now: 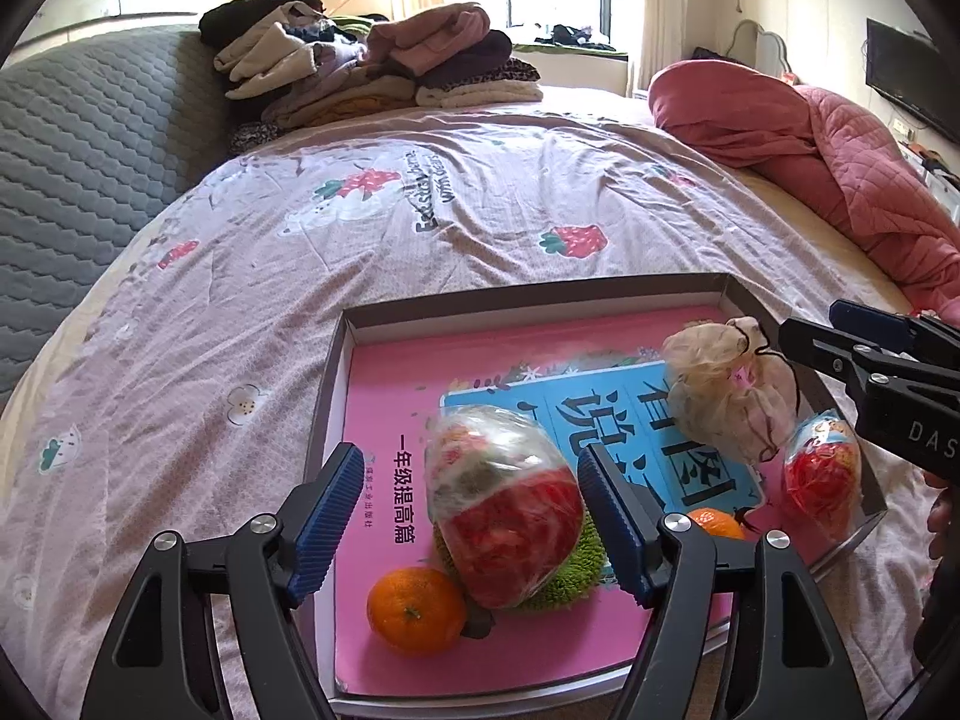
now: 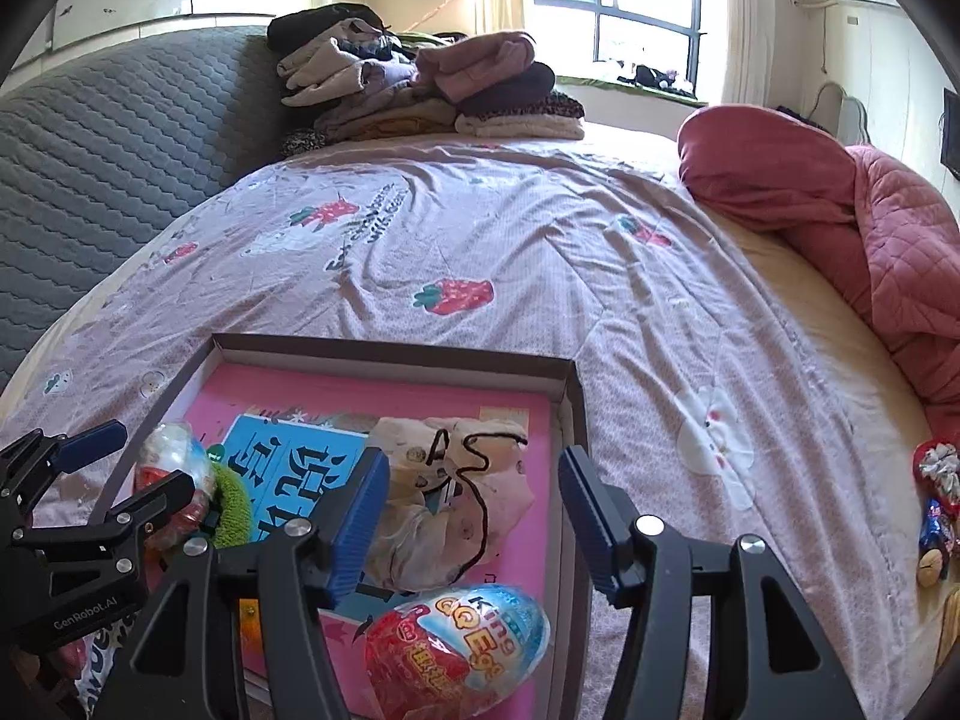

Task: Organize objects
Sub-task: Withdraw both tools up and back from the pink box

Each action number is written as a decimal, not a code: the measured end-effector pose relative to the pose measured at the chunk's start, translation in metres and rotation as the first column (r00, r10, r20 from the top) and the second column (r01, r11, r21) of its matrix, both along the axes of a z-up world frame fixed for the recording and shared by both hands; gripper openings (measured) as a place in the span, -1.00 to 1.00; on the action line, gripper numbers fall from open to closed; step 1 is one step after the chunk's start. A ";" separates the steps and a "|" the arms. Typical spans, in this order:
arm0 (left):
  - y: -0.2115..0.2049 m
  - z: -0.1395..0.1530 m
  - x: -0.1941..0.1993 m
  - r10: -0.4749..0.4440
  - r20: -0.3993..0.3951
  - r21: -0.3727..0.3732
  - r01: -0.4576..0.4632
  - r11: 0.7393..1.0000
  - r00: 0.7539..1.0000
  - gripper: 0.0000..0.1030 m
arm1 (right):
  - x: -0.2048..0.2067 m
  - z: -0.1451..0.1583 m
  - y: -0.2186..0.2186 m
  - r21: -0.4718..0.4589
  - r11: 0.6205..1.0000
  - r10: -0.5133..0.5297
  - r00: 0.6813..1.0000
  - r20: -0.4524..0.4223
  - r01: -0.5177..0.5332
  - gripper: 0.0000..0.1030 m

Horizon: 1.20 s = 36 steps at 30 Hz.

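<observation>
Two black handheld grippers with ribbed blue pads hang over a shallow grey cardboard box lid (image 1: 336, 396) that lies on a bed covered with a mauve strawberry-print sheet (image 1: 480, 216). A pink children's book with a blue title panel (image 1: 384, 396) lines the floor of the lid, and the task's things sit on it.

The left gripper (image 1: 465, 519) stands with its jaws spread wide. A clear plastic egg-shaped capsule filled with red and green contents (image 1: 507, 504) lies between the pads, but neither pad presses on it; a gap shows on each side. The capsule rests on a shaggy green pad (image 1: 567, 582). A small orange mandarin (image 1: 415, 601) sits just beside the capsule at the near edge of the book, and a second mandarin (image 1: 717, 523) peeks out behind the right-hand finger.

The right gripper (image 2: 471, 519) is also parted, holding nothing. Between and beyond its pads lies a cream drawstring cloth pouch with a black cord (image 2: 456, 492), slumped on the book near the lid's right wall, clear of both pads. Closer to the camera, a foil-wrapped toy egg in red and blue (image 2: 456, 645) lies just beside the pouch, near the lid's corner.

Outside the lid, a few small wrapped items (image 2: 936, 504) lie at the bed's right edge. Farther off are a stack of folded clothes (image 1: 372, 72), a grey quilted headboard (image 1: 78, 138) and a rumpled pink quilt (image 1: 840, 150).
</observation>
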<state>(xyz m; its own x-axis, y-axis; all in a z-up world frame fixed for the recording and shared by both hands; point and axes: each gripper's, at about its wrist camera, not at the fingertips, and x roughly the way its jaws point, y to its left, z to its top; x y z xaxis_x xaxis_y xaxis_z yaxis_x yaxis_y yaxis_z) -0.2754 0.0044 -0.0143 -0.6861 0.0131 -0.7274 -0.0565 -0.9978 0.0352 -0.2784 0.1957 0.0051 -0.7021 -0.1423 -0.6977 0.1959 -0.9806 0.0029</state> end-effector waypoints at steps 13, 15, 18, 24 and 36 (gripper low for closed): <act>0.002 0.033 0.014 0.016 -0.038 -0.007 -0.016 1.000 0.999 0.52 | 0.018 0.028 0.001 -0.012 1.000 0.021 0.998 -0.066 -0.022 0.20; 0.002 0.038 0.016 0.021 -0.037 -0.002 -0.021 1.000 0.999 0.54 | 0.020 0.031 0.001 -0.014 0.999 0.028 0.997 -0.072 -0.029 0.21; 0.004 0.043 0.019 0.023 -0.033 0.000 -0.023 1.000 0.999 0.58 | 0.024 0.035 -0.001 -0.011 0.999 0.040 0.996 -0.081 -0.041 0.21; 0.005 0.053 0.025 0.039 -0.043 -0.003 -0.039 0.999 0.998 0.59 | 0.031 0.042 0.000 -0.027 0.999 0.040 0.995 -0.096 -0.043 0.22; 0.006 0.068 0.045 0.044 -0.055 0.007 -0.043 0.999 0.998 0.59 | 0.047 0.052 0.006 -0.058 0.997 0.048 0.993 -0.111 -0.055 0.25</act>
